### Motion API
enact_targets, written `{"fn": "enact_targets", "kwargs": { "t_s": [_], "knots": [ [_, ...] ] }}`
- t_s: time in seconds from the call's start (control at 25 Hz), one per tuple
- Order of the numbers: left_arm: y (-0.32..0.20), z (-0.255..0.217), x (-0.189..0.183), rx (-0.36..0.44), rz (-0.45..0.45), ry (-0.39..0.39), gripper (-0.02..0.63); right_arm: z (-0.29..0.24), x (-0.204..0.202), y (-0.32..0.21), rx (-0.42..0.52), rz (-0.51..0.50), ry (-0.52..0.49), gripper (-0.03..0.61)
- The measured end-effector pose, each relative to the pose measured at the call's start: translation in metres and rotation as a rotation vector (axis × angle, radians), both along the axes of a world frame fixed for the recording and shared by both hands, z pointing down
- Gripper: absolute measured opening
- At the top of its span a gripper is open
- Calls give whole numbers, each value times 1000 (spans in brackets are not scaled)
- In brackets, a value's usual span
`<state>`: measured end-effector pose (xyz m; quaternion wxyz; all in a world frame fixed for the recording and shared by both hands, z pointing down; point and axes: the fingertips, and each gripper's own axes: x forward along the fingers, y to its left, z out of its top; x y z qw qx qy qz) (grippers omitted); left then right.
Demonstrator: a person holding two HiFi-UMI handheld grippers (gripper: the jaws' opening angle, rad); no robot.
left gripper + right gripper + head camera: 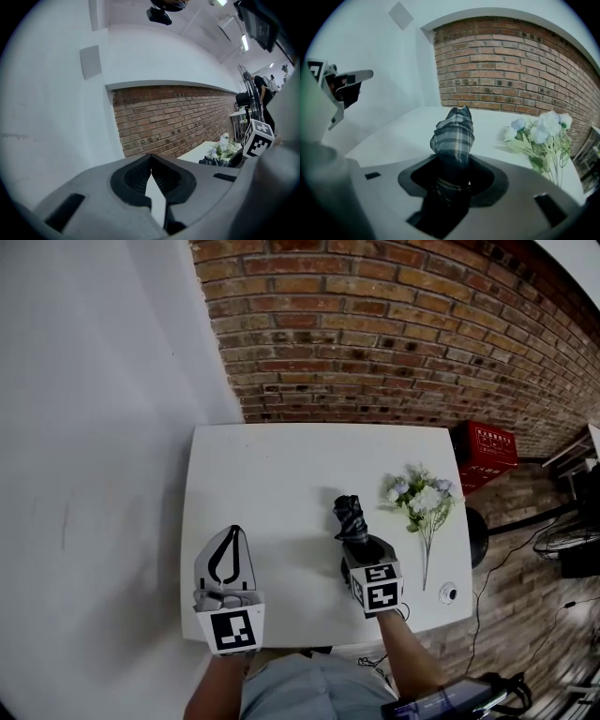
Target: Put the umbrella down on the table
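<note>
In the head view the folded umbrella sticks out of my right gripper over the right half of the white table. From there I cannot tell whether its tip touches the top. The right gripper view adds what that one lacks: soft, bunched plaid cloth in grey and dark, with both jaws clamped on the lower part of the bundle.

My left gripper hangs over the near left edge. Its own view shows the ribbed dark jaw faces met at the tips, with nothing between them.

Just right of the umbrella, apart from it, lies a spray of pale flowers. A small round white thing sits by the near right corner. A red crate stands on the floor past the table's right edge, before the brick wall.
</note>
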<state>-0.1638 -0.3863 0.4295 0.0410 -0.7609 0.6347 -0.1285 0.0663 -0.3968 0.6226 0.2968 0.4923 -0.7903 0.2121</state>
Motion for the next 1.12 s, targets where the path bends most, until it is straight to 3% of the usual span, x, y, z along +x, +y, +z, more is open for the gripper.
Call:
{"fn": "enact_targets", "kwargs": {
  "t_s": [0.48, 0.68, 0.96, 1.12],
  "knots": [
    [0, 4, 3, -17, 0, -9, 9, 15, 1, -2, -74, -9, 18, 220],
    [2, 1, 1, -9, -4, -2, 9, 9, -1, -4, -69, -17, 12, 314],
    [14, -16, 6, 28, 7, 9, 8, -49, -2, -6, 80, -8, -35, 317],
    [22, -38, 14, 74, 17, 0, 8, -109, -10, -3, 237, -23, -106, 260]
  ]
}}
